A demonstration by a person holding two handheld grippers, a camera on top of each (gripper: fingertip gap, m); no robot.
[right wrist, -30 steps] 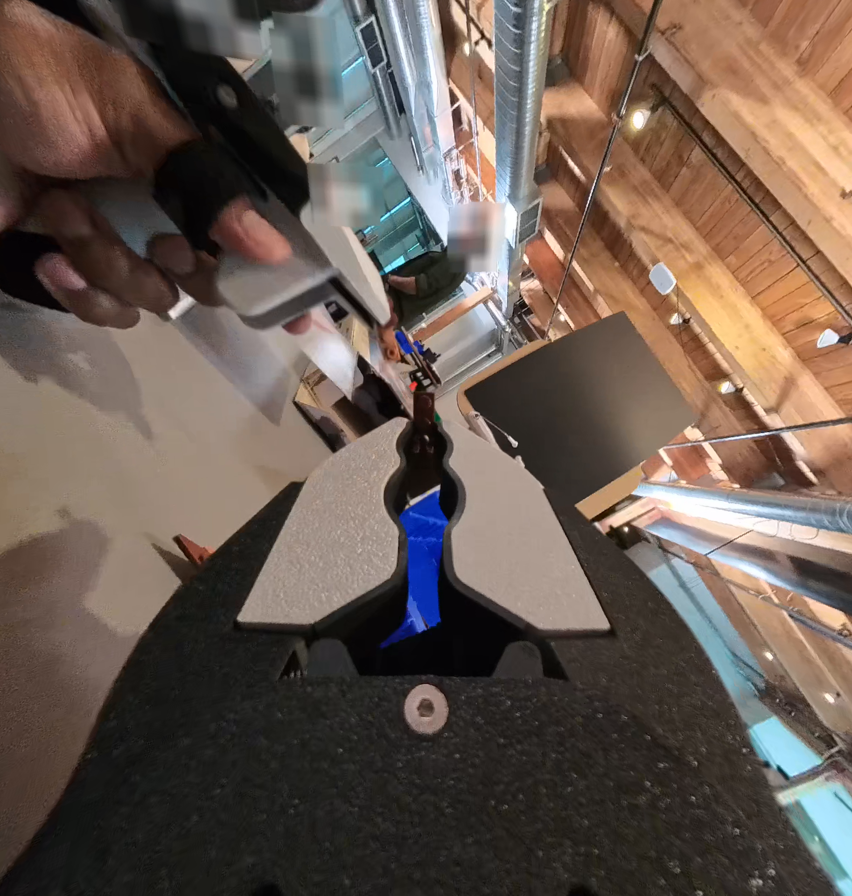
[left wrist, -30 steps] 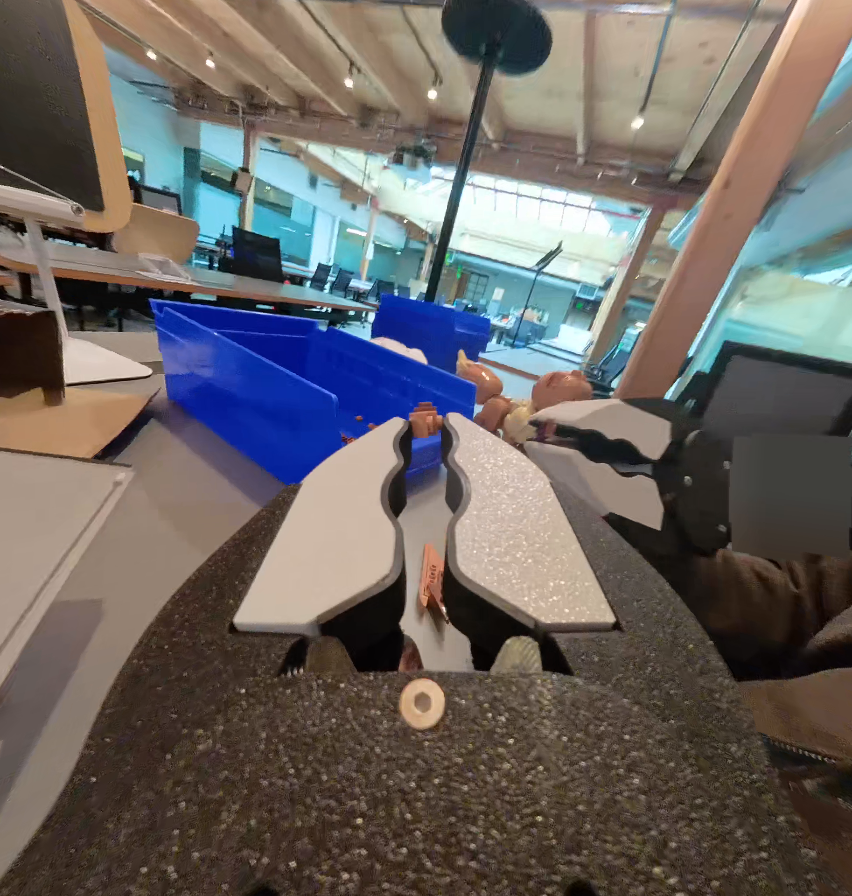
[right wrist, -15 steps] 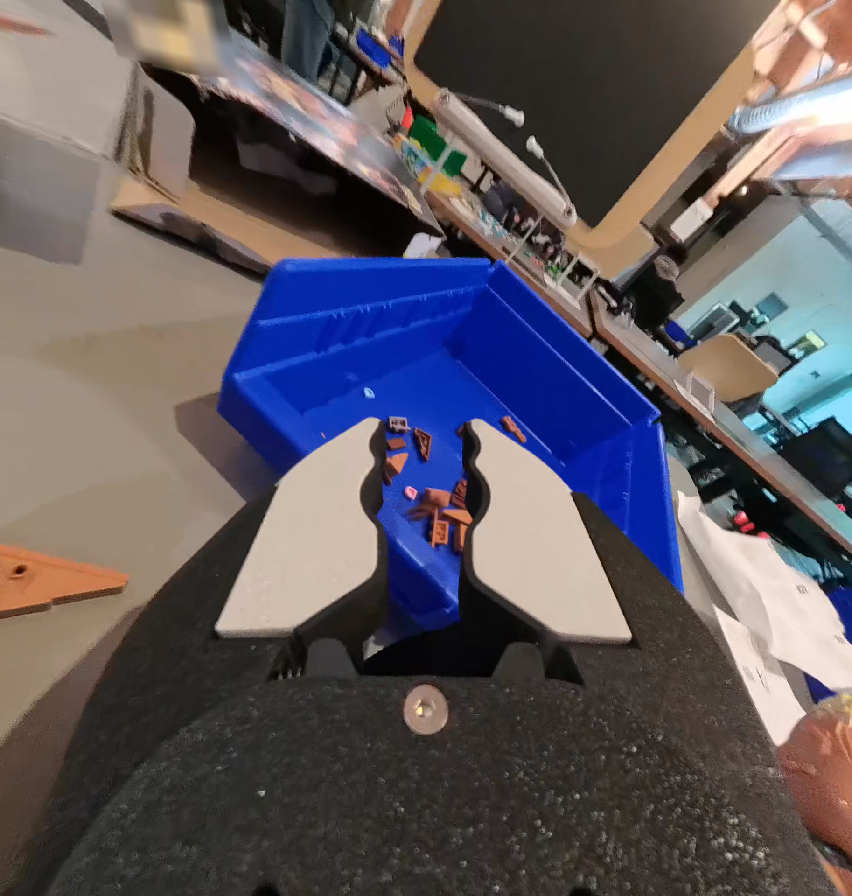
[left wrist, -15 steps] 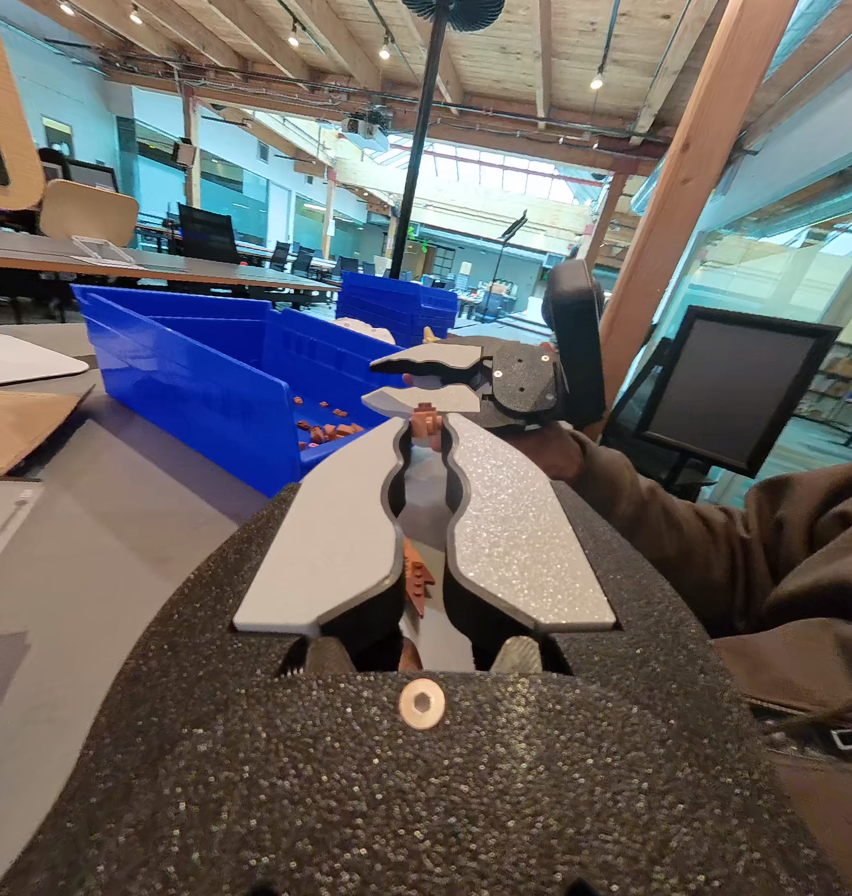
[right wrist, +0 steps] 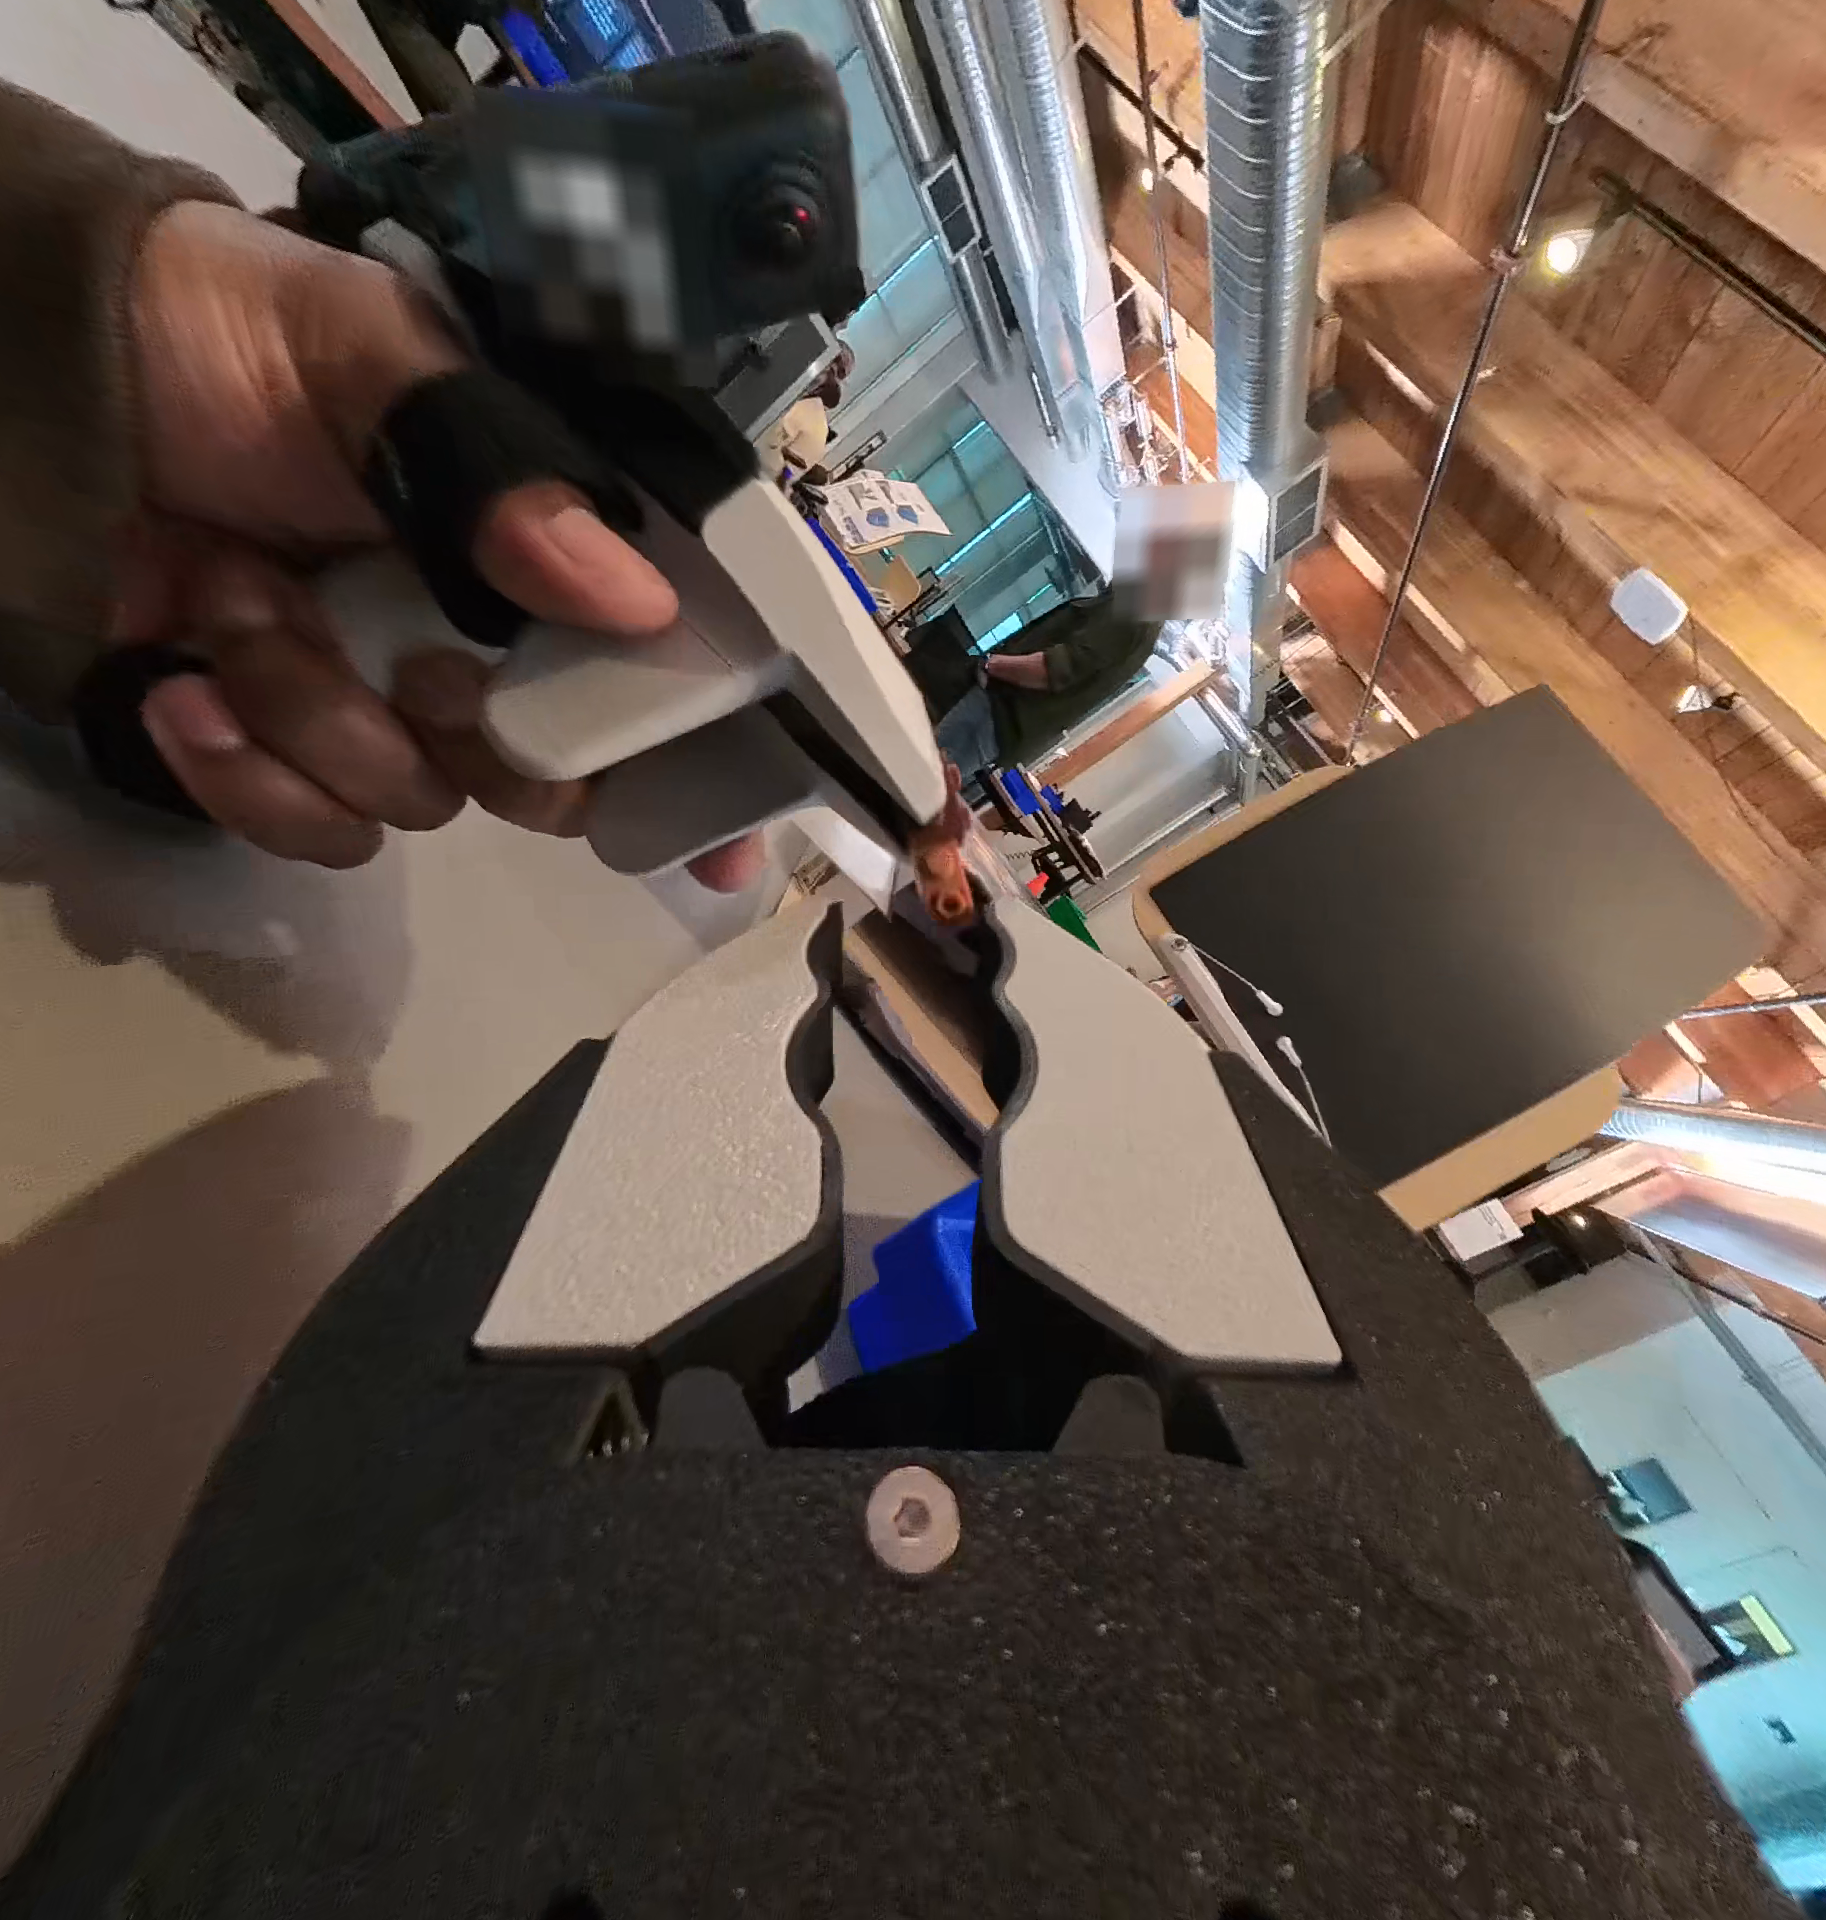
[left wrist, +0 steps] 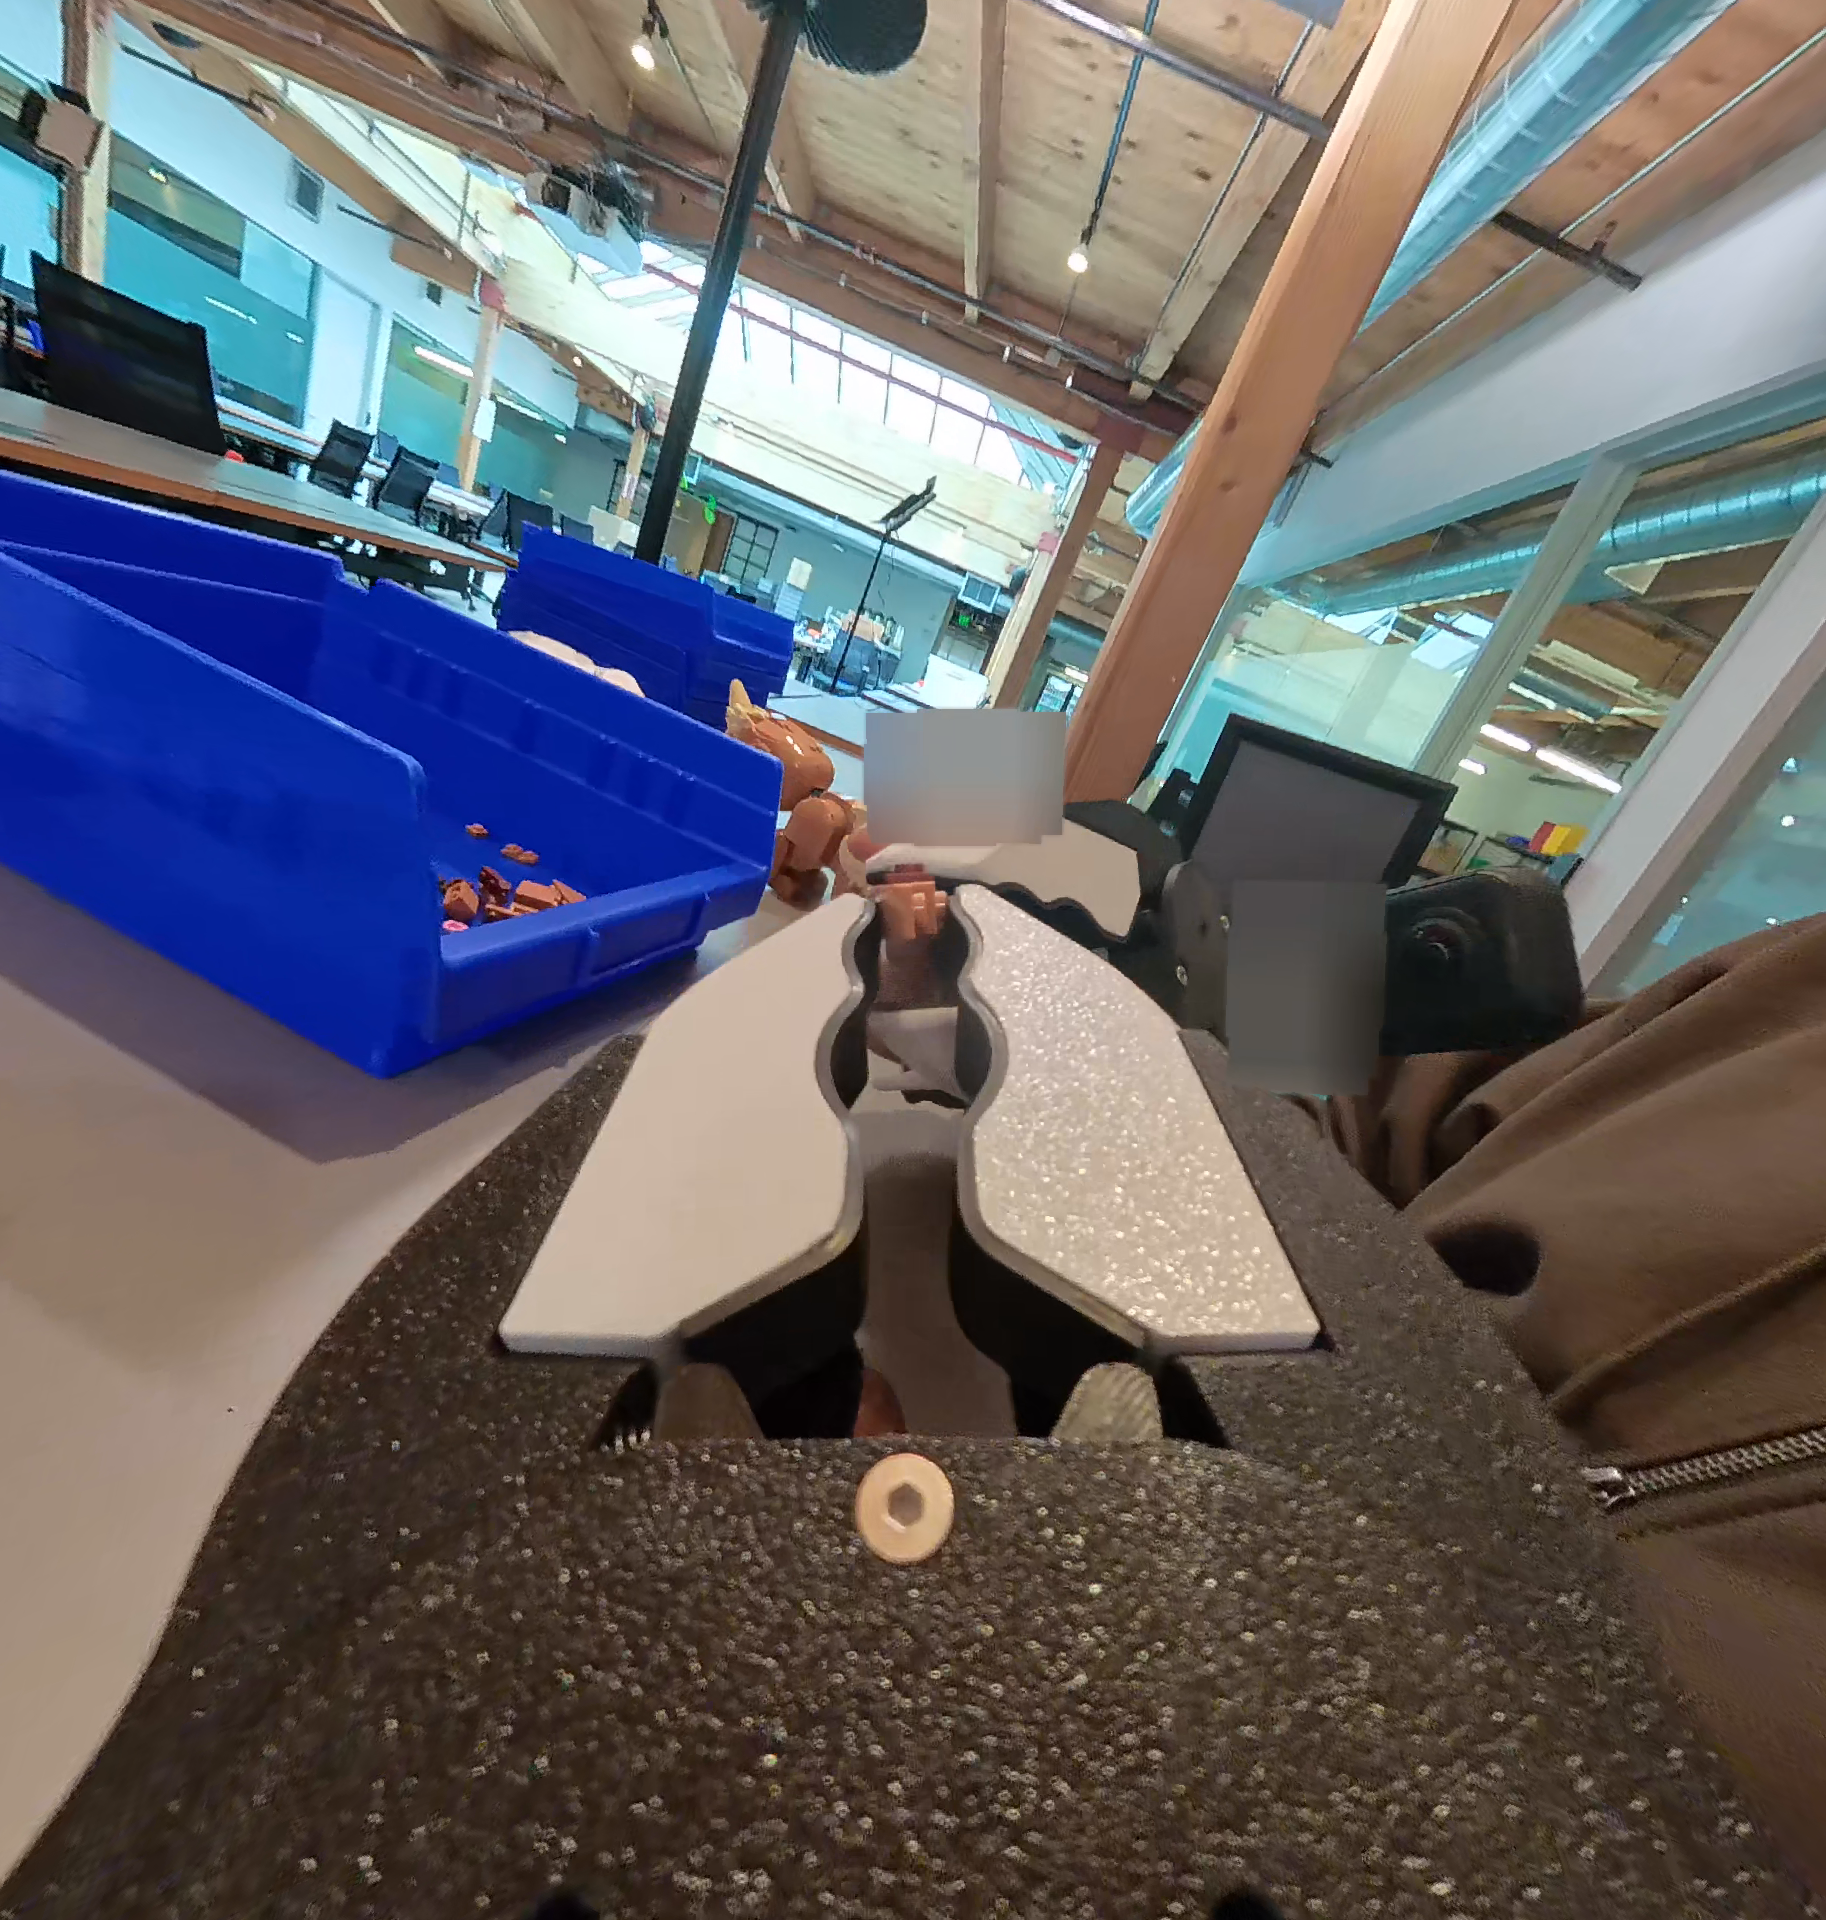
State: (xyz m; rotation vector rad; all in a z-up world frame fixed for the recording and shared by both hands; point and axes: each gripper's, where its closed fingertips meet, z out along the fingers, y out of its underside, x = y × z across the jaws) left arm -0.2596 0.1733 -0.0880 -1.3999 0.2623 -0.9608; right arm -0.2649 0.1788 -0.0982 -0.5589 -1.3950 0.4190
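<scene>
My left gripper (left wrist: 914,914) is shut on a small brown brick piece (left wrist: 907,935) and holds it above the grey table (left wrist: 109,1195). The right gripper's fingers (left wrist: 1054,868) reach in from the right and stand above and below the piece's far end. In the right wrist view my right gripper (right wrist: 914,920) is open. The left gripper (right wrist: 904,847), held by a hand, brings the brown piece (right wrist: 945,883) to its fingertips. The piece lies close to the right-hand finger (right wrist: 1096,1091), and a gap shows on the other side.
A blue bin (left wrist: 265,790) stands on the table to the left, with several small brown pieces (left wrist: 504,894) in it. A brown brick figure (left wrist: 800,821) stands beyond the bin. A dark monitor (left wrist: 1314,821) is at the right, and a brown sleeve (left wrist: 1615,1195) is nearer at the right. Both grippers' tips are close together, under 4 cm apart.
A second ago the right gripper was nearly shut at the left gripper's piece. It then swung over the blue bin with jaws wide, and has now come back to the piece. The left grasp is unchanged.
</scene>
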